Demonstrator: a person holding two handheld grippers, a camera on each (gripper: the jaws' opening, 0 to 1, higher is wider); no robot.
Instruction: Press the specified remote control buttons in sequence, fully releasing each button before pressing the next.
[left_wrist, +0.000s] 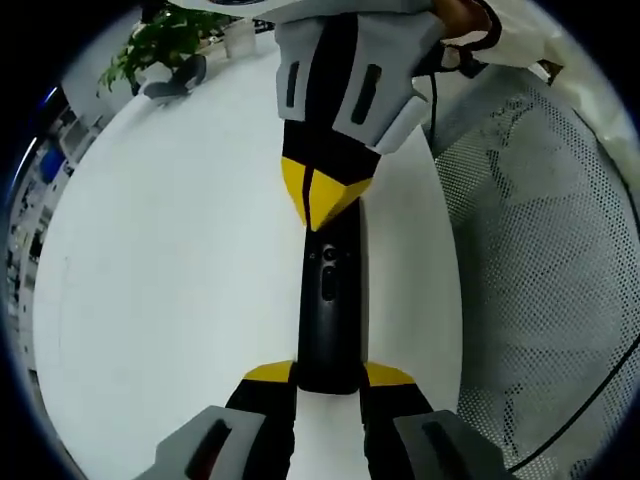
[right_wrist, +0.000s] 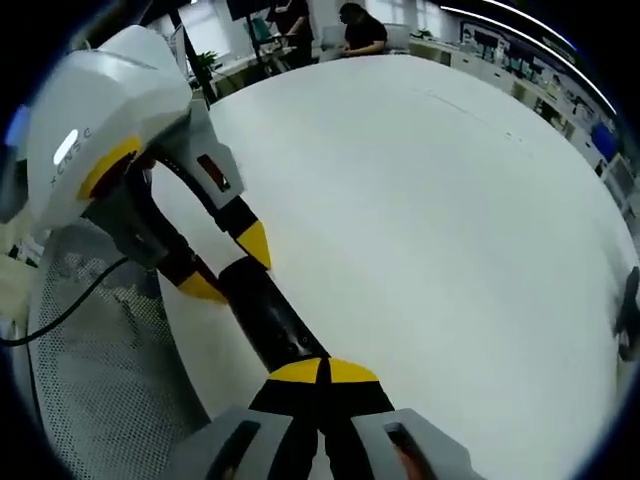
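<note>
A slim black remote (left_wrist: 328, 300) stretches over the white table (left_wrist: 180, 260). My left gripper (left_wrist: 328, 378) is shut on its near end, one yellow tip on each side. In the left gripper view my right gripper (left_wrist: 318, 205) comes down from the top with its yellow tips together, resting on the remote's far part just past the small buttons. From the right gripper view, the right gripper (right_wrist: 322, 372) is shut with its tips touching the remote (right_wrist: 270, 320). The left gripper (right_wrist: 228, 265) clamps the remote's other end at upper left.
A white mesh chair back (left_wrist: 540, 250) stands right beside the table's edge, also in the right gripper view (right_wrist: 100, 380). A potted plant (left_wrist: 160, 40) and a dark object (left_wrist: 175, 80) sit at the table's far end. People (right_wrist: 360, 25) are at desks beyond.
</note>
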